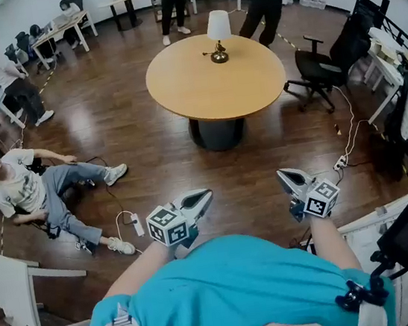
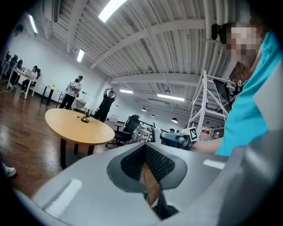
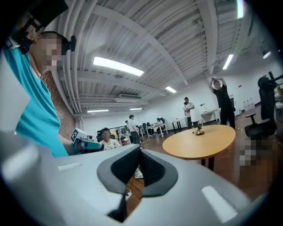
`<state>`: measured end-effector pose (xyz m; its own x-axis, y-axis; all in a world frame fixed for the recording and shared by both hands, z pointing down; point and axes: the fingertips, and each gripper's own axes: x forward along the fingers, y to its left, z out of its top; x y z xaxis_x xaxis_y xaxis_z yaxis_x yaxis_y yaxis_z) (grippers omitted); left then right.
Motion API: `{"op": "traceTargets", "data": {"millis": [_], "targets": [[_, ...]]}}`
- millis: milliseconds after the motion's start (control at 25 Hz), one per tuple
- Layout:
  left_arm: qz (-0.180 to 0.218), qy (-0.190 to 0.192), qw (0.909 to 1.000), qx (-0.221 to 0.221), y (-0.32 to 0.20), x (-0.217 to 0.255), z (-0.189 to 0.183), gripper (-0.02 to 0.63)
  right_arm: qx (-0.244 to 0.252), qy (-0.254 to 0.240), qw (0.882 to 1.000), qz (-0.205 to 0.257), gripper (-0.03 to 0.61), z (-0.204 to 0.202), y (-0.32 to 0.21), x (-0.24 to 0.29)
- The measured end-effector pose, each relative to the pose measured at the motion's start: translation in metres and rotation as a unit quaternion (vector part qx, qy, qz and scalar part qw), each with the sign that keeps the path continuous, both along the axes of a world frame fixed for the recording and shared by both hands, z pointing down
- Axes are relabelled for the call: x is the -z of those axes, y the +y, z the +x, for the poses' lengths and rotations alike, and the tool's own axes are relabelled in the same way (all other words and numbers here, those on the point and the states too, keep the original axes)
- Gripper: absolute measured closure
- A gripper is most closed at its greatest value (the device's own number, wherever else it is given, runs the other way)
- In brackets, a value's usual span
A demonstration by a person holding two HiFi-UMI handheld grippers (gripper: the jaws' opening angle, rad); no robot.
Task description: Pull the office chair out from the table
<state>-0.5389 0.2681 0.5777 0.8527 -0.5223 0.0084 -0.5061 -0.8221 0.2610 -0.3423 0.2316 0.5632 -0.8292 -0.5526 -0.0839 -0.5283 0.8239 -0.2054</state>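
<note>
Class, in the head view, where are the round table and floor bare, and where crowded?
The round table is bare apart from the lamp near its far edge. The floor on its near side is open. Crowded: the right, with office chair and cables; the left, with a person sitting.

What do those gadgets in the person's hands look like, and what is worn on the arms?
Each hand carries a light grey, pointed two-jaw tool: the left gripper and the right gripper. Each bears a white cube printed with black square markers. Inside, the jaws are lined with black textured pads. The shirt is teal with short sleeves.
</note>
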Motion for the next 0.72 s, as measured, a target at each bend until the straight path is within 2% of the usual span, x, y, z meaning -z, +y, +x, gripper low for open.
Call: {"op": "traceTargets", "data": {"millis": [200,280,440,560,720], "targets": [[-0.013,0.012,0.9995,0.024,-0.002,0.004,-0.101,0.584,0.019,0.008,1.0,-0.022,0.581,-0.098,-0.002,0.0],[-0.014,0.017,0.9992,0.033,-0.001,0.01,-0.117,0.584,0.022,0.01,0.999,-0.023,0.581,-0.112,-0.002,0.011],[0.001,0.016,0.9985,0.053,0.015,0.028,-0.097,0.584,0.038,0.009,0.999,-0.006,0.58,-0.091,0.005,0.032],[0.001,0.019,0.9976,0.067,0.03,0.025,-0.081,0.584,0.048,0.013,0.999,0.002,0.581,-0.074,0.019,0.025],[-0.009,0.03,0.9967,0.075,0.038,0.013,-0.03,0.584,0.057,0.021,0.998,0.0,0.581,-0.026,0.032,0.007]]}}
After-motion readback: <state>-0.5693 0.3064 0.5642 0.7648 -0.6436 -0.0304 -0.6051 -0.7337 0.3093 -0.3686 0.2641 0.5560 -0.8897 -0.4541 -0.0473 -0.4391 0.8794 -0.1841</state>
